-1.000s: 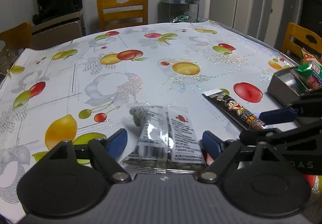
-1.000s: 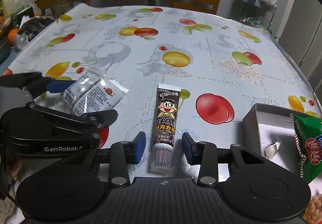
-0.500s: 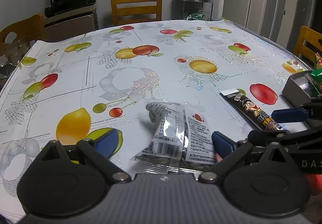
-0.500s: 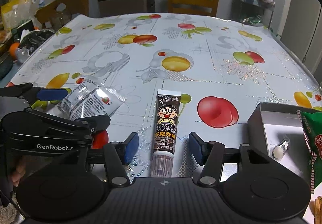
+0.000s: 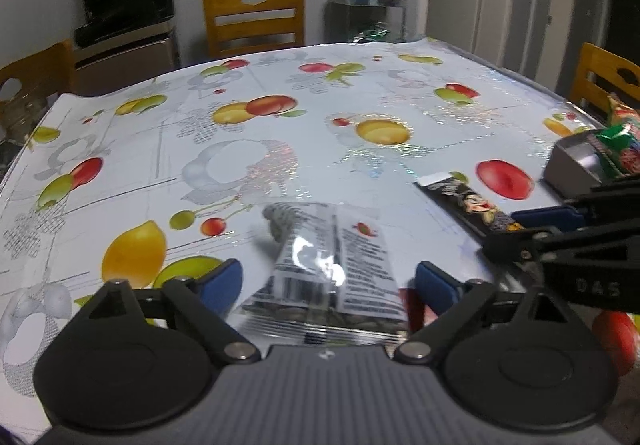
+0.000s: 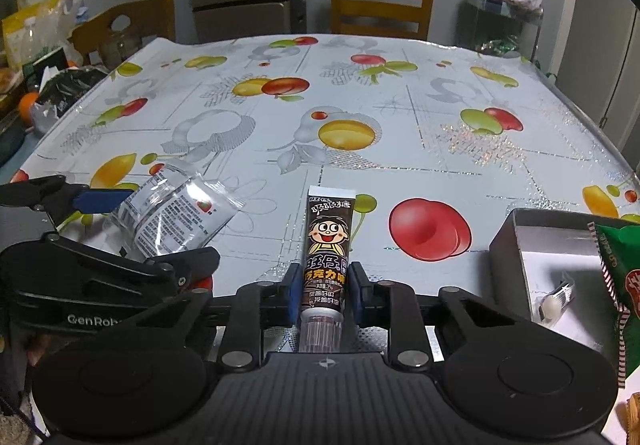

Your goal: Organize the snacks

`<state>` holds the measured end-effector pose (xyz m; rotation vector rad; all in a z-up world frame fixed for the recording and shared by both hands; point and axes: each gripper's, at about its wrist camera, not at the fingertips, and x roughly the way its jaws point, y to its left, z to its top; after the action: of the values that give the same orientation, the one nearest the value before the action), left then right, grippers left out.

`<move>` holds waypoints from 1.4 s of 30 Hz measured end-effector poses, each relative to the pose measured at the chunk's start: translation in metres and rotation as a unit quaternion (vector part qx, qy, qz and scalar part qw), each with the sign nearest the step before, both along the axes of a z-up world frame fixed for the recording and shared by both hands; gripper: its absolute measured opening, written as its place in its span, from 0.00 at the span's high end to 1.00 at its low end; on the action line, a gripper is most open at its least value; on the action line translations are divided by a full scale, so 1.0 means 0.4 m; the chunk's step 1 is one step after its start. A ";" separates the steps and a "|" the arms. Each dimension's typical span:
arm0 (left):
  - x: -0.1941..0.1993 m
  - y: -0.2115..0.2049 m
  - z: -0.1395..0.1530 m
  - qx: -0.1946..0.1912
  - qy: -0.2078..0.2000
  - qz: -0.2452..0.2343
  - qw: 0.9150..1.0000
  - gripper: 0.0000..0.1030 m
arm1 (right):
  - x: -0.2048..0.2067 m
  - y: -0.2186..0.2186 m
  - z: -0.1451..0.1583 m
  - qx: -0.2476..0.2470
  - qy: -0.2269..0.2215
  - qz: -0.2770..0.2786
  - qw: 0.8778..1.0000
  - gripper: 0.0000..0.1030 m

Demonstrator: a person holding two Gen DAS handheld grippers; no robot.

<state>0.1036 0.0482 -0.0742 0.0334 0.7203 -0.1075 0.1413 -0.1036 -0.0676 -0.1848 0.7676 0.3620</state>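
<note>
Right gripper is clamped on the brown snack tube, both blue pads pressed against its sides near the capped end; tube lies flat on the bench, its white crimped end pointing away from the camera. Left gripper has its fingers spread wide w/ the clear snack packet lying between them, pads on either side but not touching it. Packet is see-through w/ printed text & a barcode, resting on the fruit-print cloth. In the right wrist view the left gripper sits just left of the tube, packet poking out ahead of it. Grey box stands at the right edge of the bench, a small wrapped candy inside & a green snack bag leaning over its near corner. Wooden chair stands at the far side of the bench.
</note>
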 end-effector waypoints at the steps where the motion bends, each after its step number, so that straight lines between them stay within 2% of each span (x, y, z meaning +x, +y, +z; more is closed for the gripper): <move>1: -0.001 -0.001 0.001 -0.001 -0.001 -0.002 1.000 0.16 | -0.003 0.002 -0.002 -0.004 -0.004 0.002 1.000 0.74; 3: -0.005 -0.004 0.003 -0.002 -0.005 -0.004 1.000 0.23 | -0.008 0.007 -0.004 -0.010 -0.011 0.005 1.000 0.75; 5: -0.006 -0.003 0.004 -0.006 -0.007 -0.006 1.000 0.34 | -0.010 0.009 -0.004 -0.012 -0.013 0.006 1.000 0.75; 7: -0.008 -0.003 0.007 -0.007 -0.009 -0.008 1.000 0.36 | -0.009 0.009 -0.004 -0.011 -0.013 0.006 1.000 0.75; 18: -0.014 -0.002 0.016 -0.004 -0.023 -0.003 1.000 0.48 | -0.018 0.004 0.000 0.003 -0.024 0.007 1.000 0.76; 24: -0.020 -0.001 0.024 -0.006 -0.032 -0.001 0.999 0.52 | -0.032 -0.003 0.031 0.015 -0.050 0.008 0.999 0.76; 29: -0.032 0.006 0.043 -0.015 -0.051 0.003 0.999 0.65 | -0.040 -0.012 0.048 0.019 -0.055 0.006 0.998 0.76; 37: -0.036 0.006 0.047 -0.018 -0.049 -0.003 0.999 0.65 | -0.057 -0.018 0.051 0.014 -0.048 0.007 0.999 0.77; 42: -0.042 0.004 0.056 -0.020 -0.058 -0.005 0.998 0.70 | -0.081 -0.037 0.076 0.023 -0.056 0.003 0.998 0.77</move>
<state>0.0866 0.0499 -0.0519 0.0062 0.6016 -0.1290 0.1087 -0.1184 -0.0371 -0.1630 0.6480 0.3716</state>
